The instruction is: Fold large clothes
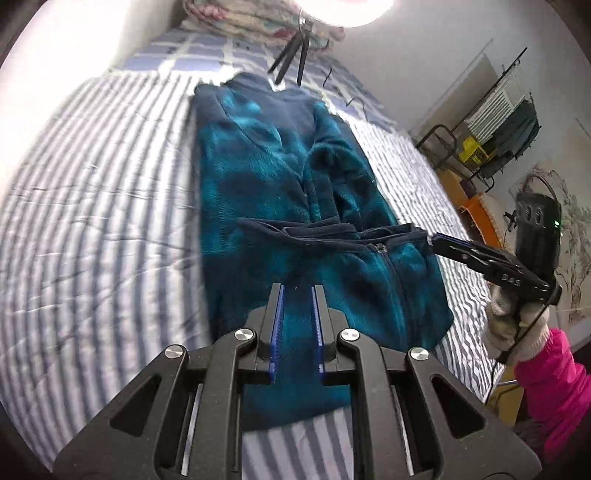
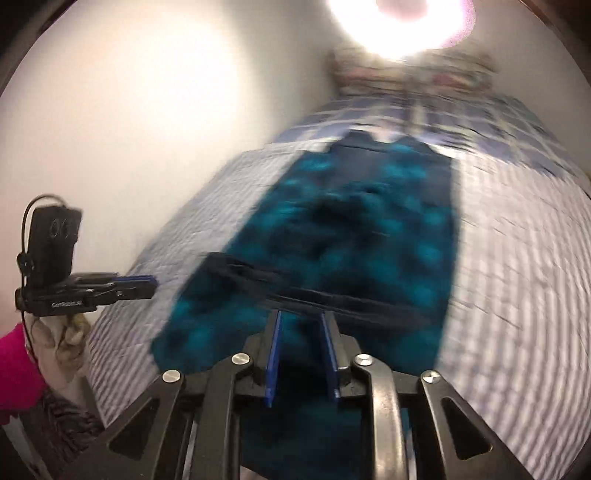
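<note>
- The left claw (image 1: 297,291) stands with a narrow gap between its blue pads, nothing pinched in it, hovering over the near end of the teal fleece jacket (image 1: 273,177).
- The right claw (image 2: 300,317) is also narrowly parted. From the left wrist view its tips (image 1: 432,242) meet the jacket's dark hem (image 1: 325,232) at the right edge; a firm pinch I cannot tell.
- The jacket lies lengthwise on a striped bed (image 1: 92,206), with folded bedding (image 1: 236,14) at the far end.
- Only the left view shows a drying rack (image 1: 498,110); the right view is blurred and shows a white wall (image 2: 129,110).
</note>
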A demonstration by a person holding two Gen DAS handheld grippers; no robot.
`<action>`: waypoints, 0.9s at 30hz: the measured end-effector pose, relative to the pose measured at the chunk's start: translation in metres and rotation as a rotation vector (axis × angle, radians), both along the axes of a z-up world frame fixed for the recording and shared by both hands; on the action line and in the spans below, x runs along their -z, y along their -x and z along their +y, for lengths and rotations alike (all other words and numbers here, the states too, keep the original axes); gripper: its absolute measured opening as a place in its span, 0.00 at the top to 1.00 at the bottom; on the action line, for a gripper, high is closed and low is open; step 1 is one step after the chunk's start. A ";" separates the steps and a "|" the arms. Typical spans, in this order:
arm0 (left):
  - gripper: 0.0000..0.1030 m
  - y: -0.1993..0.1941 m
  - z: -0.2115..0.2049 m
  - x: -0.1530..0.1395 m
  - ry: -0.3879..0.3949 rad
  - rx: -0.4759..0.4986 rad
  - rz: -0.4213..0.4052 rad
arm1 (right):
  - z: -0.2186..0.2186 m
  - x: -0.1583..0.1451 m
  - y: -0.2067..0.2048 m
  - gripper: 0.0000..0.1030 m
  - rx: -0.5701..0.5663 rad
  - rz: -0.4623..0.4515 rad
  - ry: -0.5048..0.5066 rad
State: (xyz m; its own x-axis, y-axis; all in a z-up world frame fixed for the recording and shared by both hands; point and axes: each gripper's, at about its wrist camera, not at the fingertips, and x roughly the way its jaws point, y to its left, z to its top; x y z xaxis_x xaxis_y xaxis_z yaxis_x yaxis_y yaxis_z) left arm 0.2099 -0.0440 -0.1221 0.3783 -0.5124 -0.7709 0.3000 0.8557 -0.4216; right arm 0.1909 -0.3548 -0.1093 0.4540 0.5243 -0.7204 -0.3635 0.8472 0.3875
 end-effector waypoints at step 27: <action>0.52 -0.176 0.051 -0.028 0.143 -0.150 0.020 | -0.055 -0.051 -0.083 0.54 0.119 -0.159 0.070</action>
